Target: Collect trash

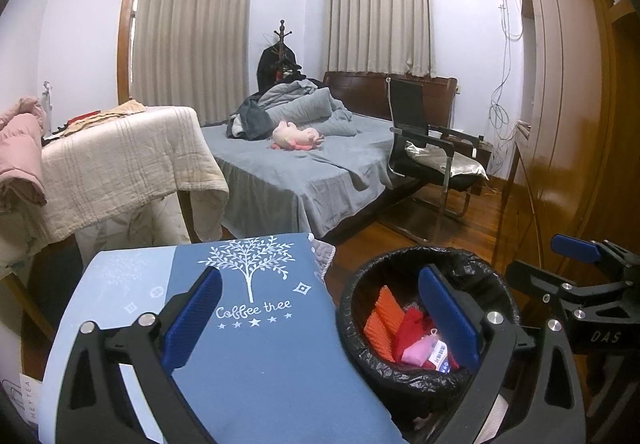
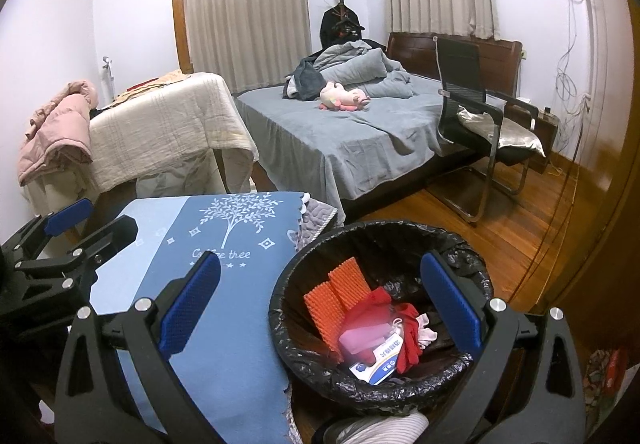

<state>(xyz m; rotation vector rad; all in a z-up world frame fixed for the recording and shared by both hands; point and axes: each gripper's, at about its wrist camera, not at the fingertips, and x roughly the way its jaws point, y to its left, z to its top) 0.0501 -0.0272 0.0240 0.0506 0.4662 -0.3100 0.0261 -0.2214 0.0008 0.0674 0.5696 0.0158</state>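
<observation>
Far beyond both pairs of fingers lies a bed (image 2: 360,140) under a grey sheet, with a chair (image 2: 480,116) off its right side. Nearer, a blue cloth (image 1: 256,344) printed with a white tree covers a flat top and fills the space under the left gripper (image 1: 320,324); that gripper's left finger hangs over the cloth, while its right finger sits over the near rim of the bin (image 1: 360,308). The bin, lined with a black bag, stands just right of the cloth's edge. The right gripper (image 2: 320,316) straddles it more squarely: the left finger is over the cloth's right margin, the right finger over the bin's right rim, and the bin's mouth opens between them. Both grippers are spread wide and hold nothing. Inside the bin lies the trash: two orange ridged pieces (image 2: 336,296) toward the left wall, red cloth (image 2: 384,316) in the middle, a pink item (image 2: 360,340) and a white and blue packet (image 2: 380,360) toward the near rim, all below and between the right gripper's fingers, touching neither.
</observation>
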